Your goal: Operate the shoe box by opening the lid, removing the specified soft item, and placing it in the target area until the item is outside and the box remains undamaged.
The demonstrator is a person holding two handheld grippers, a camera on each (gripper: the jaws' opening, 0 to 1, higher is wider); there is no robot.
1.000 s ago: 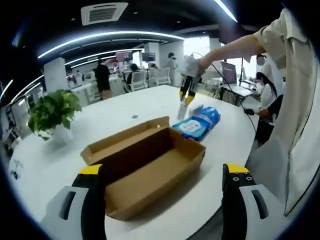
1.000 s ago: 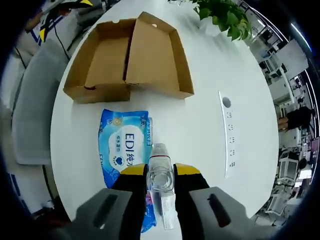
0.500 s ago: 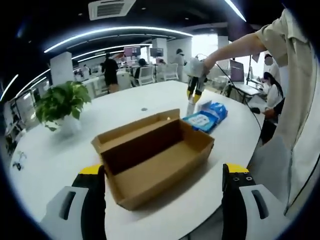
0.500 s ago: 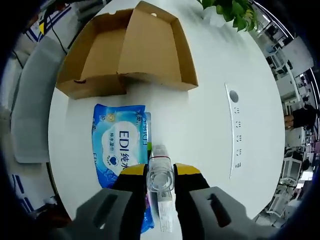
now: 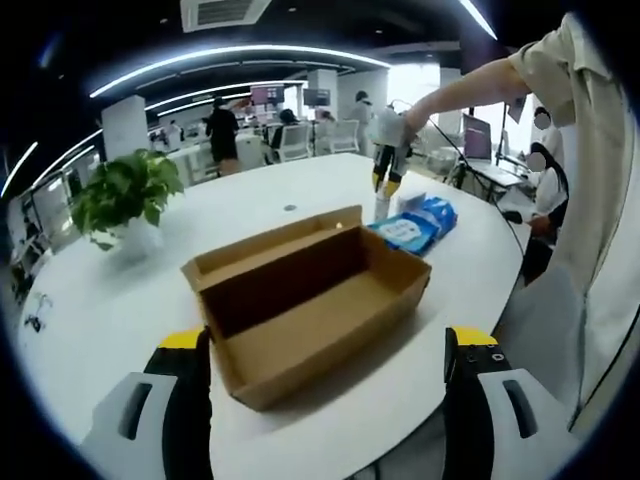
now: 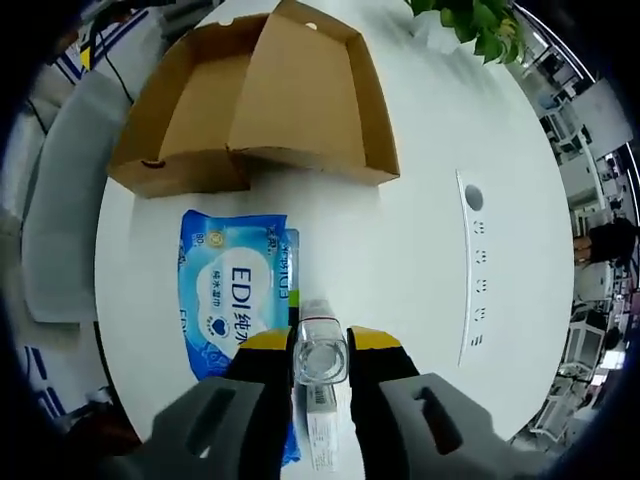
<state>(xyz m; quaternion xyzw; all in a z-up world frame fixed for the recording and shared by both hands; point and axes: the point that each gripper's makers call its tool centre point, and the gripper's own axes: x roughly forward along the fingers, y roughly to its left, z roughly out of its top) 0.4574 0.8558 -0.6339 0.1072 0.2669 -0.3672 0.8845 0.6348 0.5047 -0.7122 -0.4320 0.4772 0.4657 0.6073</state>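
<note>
The right gripper point(image 6: 320, 345) stays clamped on a clear bottle point(image 6: 320, 352) and has shifted slightly above the table point(image 6: 420, 230); the left gripper point(image 5: 325, 350) hangs wide open and empty. The shoe box point(image 5: 310, 305) stands open, unchanged. The blue wipes pack point(image 6: 235, 295) lies outside just beside it, so removal appears complete.

Bright even office light from ceiling strip lamps point(image 5: 230, 55), soft glare on the white table point(image 6: 420, 250), faint shadows, strong fisheye bending at edges, background slightly soft
</note>
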